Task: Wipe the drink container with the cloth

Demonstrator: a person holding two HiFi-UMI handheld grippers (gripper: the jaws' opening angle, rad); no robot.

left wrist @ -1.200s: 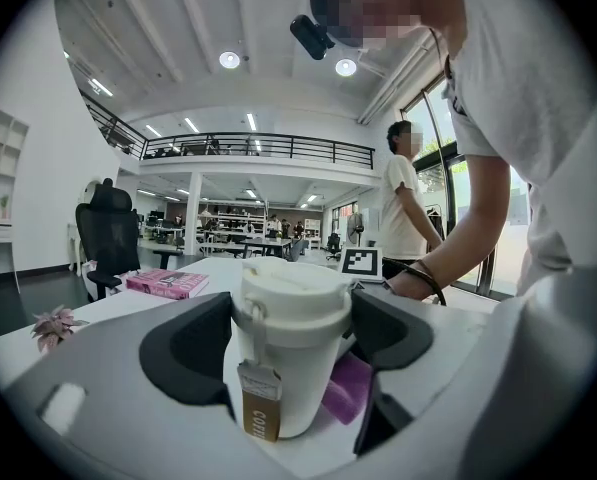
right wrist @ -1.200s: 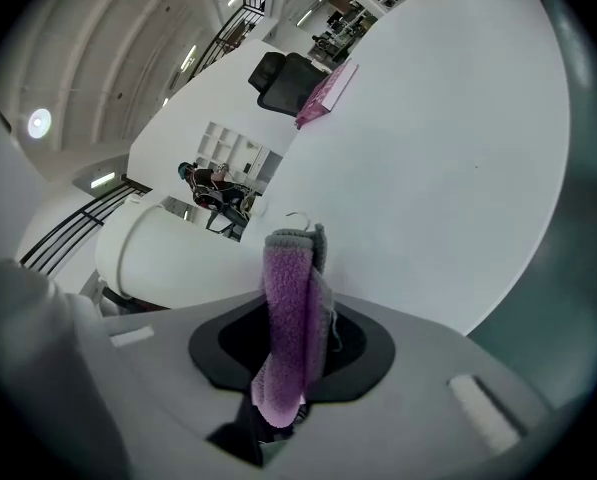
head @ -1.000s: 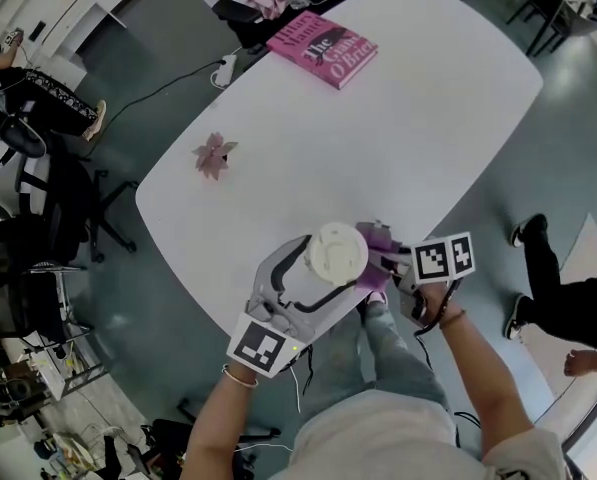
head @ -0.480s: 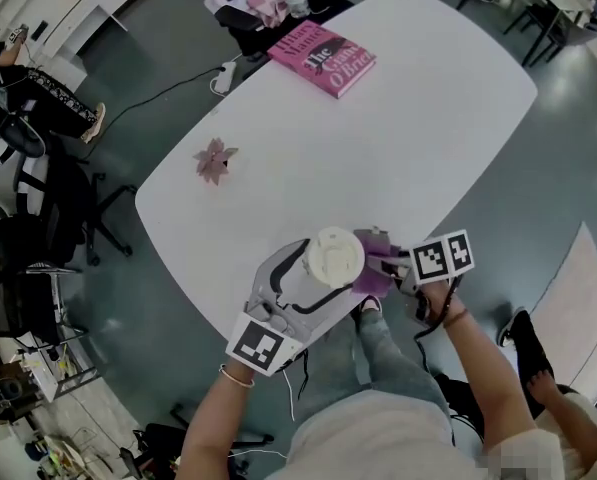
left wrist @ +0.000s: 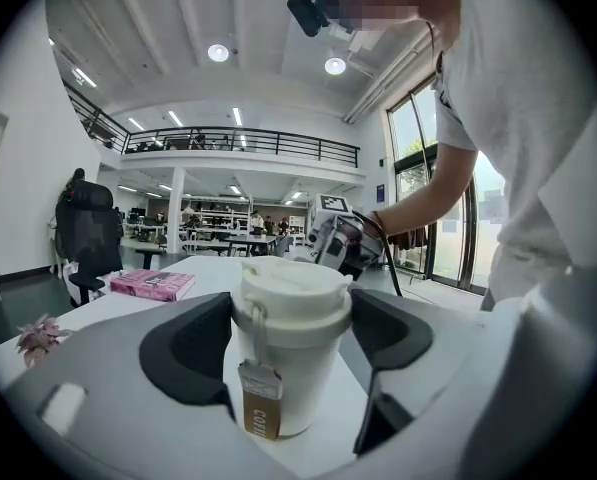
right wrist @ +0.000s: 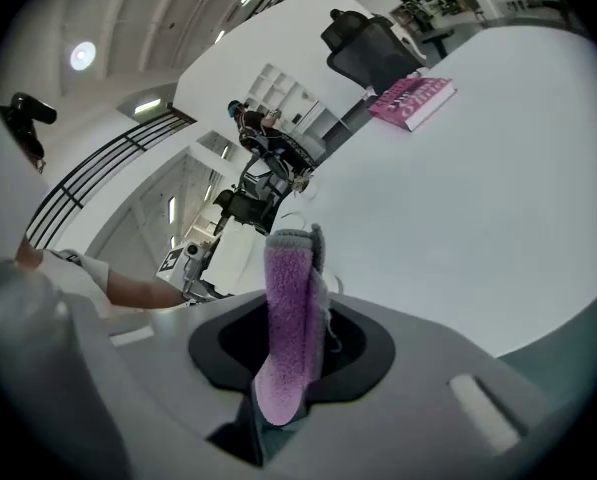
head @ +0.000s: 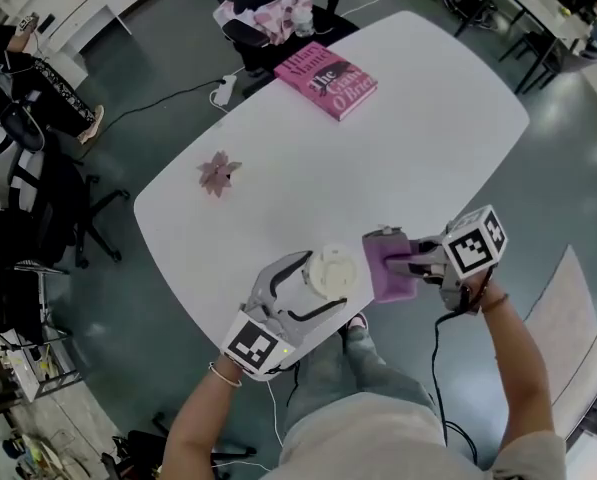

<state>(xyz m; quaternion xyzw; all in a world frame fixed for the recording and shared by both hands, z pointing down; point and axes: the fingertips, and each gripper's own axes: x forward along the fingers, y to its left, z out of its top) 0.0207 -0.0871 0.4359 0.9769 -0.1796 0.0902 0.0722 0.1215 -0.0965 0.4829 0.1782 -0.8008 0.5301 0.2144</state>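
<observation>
Left tongs (head: 316, 286) are clamping 1 smooth white lidded coffee cup (head: 330, 271), which is standing near the front edge of the oval white bench (head: 408, 138), 1 brown tag (left wrist: 261, 413) hanging down its side. Right tongs (head: 403, 265) are pinching 1 fuzzy purple folded cloth (head: 386, 276) just beside the cup.

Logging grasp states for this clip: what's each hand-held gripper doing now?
Left hand-held gripper: closed on the cup.
Right hand-held gripper: closed on the cloth.
</observation>
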